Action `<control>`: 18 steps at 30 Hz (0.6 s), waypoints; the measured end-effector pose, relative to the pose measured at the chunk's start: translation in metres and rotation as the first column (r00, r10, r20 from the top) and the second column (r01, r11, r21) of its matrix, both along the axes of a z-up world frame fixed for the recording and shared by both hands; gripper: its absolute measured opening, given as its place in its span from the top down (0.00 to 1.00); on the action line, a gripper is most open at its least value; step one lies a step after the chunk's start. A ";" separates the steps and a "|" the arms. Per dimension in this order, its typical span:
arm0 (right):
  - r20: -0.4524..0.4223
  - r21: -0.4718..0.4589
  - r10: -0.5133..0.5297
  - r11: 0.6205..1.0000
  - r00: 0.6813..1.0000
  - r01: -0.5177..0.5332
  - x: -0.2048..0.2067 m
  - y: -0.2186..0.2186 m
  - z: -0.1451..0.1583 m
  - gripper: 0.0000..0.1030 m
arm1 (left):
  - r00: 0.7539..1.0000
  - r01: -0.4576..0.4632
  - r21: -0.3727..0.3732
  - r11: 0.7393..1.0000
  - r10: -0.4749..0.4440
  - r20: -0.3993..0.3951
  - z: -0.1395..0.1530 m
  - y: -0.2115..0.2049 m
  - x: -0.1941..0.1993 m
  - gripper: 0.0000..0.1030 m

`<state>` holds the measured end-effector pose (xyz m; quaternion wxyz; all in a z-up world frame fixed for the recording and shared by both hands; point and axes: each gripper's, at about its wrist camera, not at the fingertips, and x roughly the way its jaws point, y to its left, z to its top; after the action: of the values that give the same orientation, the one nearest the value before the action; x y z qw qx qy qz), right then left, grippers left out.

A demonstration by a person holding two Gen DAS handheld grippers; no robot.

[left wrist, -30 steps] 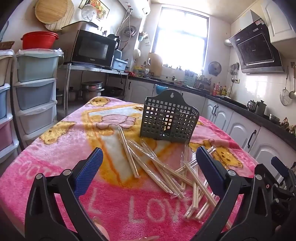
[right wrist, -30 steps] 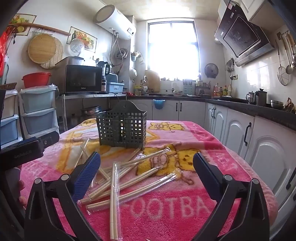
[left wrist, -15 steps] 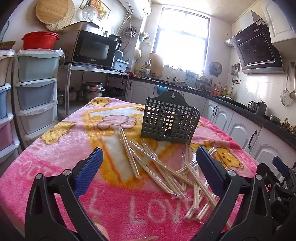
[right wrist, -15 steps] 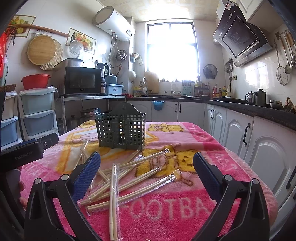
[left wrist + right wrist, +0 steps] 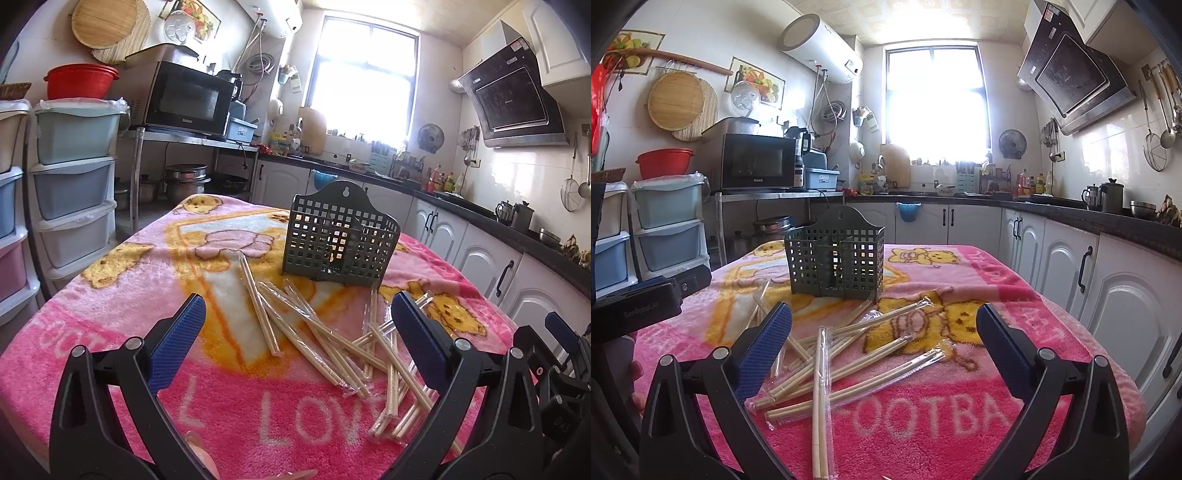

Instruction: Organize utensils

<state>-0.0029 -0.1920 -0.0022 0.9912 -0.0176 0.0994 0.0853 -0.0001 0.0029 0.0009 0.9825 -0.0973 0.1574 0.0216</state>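
Pink bear-patterned blanket (image 5: 110,314), dark green grid basket (image 5: 340,243), pale chopsticks (image 5: 325,343).

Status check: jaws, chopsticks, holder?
Left gripper and right gripper: jaws wide open, empty. Wrapped chopsticks scattered on the pink blanket, none visible in the grid holder. Holder upright behind the pile, nothing blocking it.

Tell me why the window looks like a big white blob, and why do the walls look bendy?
In both wrist views the window is blown out by daylight, so nothing shows through it. In the left wrist view, light glows through the basket. In the right wrist view the fisheye lens curves the cabinets, and the chopsticks stay sharp.
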 end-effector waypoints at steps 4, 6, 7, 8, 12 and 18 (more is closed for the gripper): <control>0.001 0.001 0.000 1.000 1.000 0.000 0.000 0.000 -0.001 0.06 | 1.000 0.000 0.000 1.000 0.000 0.000 0.000 0.000 0.000 0.10; 0.001 0.000 0.000 1.000 1.000 0.000 0.000 0.000 -0.001 0.06 | 1.000 0.000 -0.001 1.000 0.000 0.001 0.000 0.000 0.000 0.10; 0.002 0.000 0.001 1.000 1.000 -0.001 -0.001 0.000 0.000 0.06 | 1.000 -0.001 0.001 1.000 0.001 0.000 0.000 0.000 0.000 0.10; 0.003 0.000 0.001 1.000 1.000 -0.001 0.000 0.000 -0.001 0.06 | 1.000 -0.002 0.000 1.000 0.002 0.001 0.000 0.000 0.000 0.10; 0.004 0.002 0.001 1.000 1.000 -0.001 -0.001 0.000 0.000 0.06 | 1.000 -0.003 0.000 1.000 0.003 0.001 0.001 0.001 0.000 0.10; 0.004 -0.002 0.001 1.000 1.000 -0.001 -0.001 0.000 0.000 0.06 | 1.000 -0.002 -0.002 1.000 0.002 0.002 0.001 0.002 0.000 0.10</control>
<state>-0.0042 -0.1916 -0.0022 0.9914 -0.0188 0.0974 0.0859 -0.0001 0.0047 0.0015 0.9825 -0.0983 0.1565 0.0222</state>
